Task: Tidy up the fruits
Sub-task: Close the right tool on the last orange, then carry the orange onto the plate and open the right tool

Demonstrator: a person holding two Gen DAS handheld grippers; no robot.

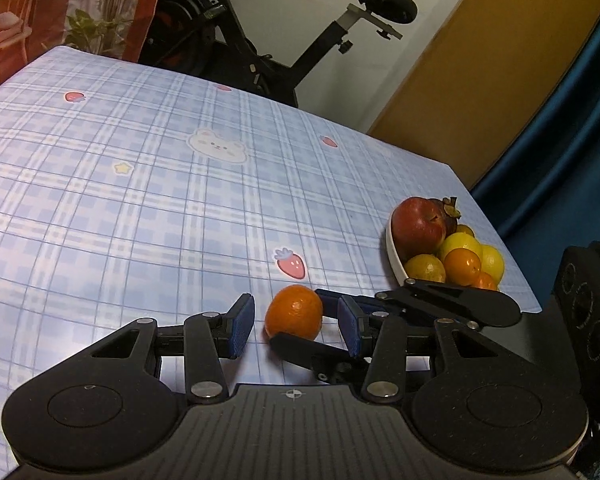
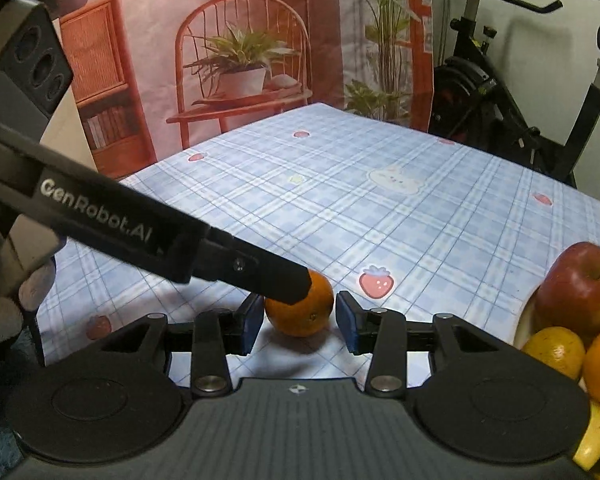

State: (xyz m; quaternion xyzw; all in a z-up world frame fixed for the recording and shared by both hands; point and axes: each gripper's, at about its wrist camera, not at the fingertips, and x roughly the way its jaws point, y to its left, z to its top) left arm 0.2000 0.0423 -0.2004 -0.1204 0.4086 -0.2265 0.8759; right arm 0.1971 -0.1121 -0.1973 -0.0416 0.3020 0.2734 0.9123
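A small orange [image 1: 294,312] [image 2: 300,312] lies on the blue plaid tablecloth [image 1: 140,200]. My left gripper [image 1: 296,326] straddles it, open, with a gap at each blue pad. My right gripper [image 2: 298,324] straddles the same orange from another side; a sliver of space shows at its right pad, so it stands open too. In the left wrist view the right gripper's fingers [image 1: 300,346] cross in front of and behind the orange. In the right wrist view a left finger [image 2: 276,280] lies over the orange's top. To the right, a white bowl [image 1: 394,256] [image 2: 526,328] holds a red apple [image 1: 418,228] [image 2: 584,284], lemons and oranges.
The bowl sits close to the table's right edge [image 1: 512,264], with a blue curtain [image 1: 560,160] beyond. An exercise bike [image 1: 300,40] stands behind the table, beside a printed backdrop [image 2: 220,60]. A gloved hand [image 2: 32,288] grips the left gripper's handle.
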